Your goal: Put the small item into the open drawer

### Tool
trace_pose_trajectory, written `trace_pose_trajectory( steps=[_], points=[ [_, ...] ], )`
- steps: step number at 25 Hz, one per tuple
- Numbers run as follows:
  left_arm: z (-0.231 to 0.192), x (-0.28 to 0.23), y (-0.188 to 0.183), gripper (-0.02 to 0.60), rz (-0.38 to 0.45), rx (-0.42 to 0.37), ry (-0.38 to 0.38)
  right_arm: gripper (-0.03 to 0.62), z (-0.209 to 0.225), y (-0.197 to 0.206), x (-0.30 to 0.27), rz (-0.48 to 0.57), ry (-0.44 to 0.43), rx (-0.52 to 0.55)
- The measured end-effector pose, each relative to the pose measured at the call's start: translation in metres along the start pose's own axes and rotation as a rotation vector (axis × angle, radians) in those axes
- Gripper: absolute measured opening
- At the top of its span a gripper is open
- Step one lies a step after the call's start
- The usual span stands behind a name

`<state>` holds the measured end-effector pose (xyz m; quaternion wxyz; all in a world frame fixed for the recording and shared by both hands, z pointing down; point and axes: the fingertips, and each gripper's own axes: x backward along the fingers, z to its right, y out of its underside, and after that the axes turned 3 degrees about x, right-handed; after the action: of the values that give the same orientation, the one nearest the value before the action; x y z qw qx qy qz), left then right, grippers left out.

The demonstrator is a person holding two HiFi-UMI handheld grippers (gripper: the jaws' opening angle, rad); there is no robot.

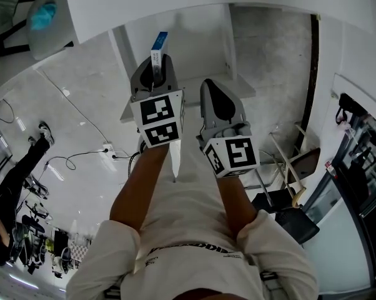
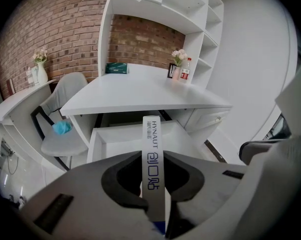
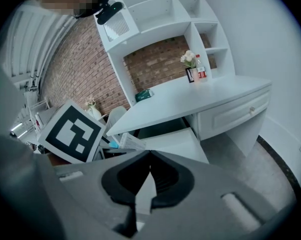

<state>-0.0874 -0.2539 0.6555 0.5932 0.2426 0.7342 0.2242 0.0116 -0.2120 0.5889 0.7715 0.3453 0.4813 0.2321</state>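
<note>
A flat white box with a blue end (image 1: 158,47), printed on its narrow edge (image 2: 151,129), stands upright between the jaws of my left gripper (image 2: 153,159), which is shut on it. The gripper (image 1: 154,83) hangs in front of the white desk (image 2: 140,91), and the open white drawer (image 2: 133,134) lies just ahead and below. My right gripper (image 3: 149,156) floats beside it on the right (image 1: 220,105), its jaws closed tip to tip with nothing in them. From the right gripper view I see the box (image 3: 130,141) and the drawer (image 3: 178,141).
A grey chair (image 2: 60,134) with a blue thing (image 2: 62,127) on its seat stands left of the drawer. On the desk are a green tissue box (image 2: 115,68), flowers and a bottle (image 2: 186,70). A closed drawer unit (image 3: 235,111) stands at the right. Cables lie on the floor (image 1: 82,158).
</note>
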Motion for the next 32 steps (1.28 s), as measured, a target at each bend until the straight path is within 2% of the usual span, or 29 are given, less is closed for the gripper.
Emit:
trace_pose_trajectory(
  steps=[24,32],
  points=[
    [-0.014,-0.048,0.015,0.066,-0.104,-0.002,-0.045,0.000,0.005,0.005,-0.003,-0.001,0.001,-0.015],
    [-0.013,-0.061,0.022,0.067,-0.144,0.032,-0.040,0.000,0.009,0.006,-0.003,0.001,0.004,-0.023]
  ],
)
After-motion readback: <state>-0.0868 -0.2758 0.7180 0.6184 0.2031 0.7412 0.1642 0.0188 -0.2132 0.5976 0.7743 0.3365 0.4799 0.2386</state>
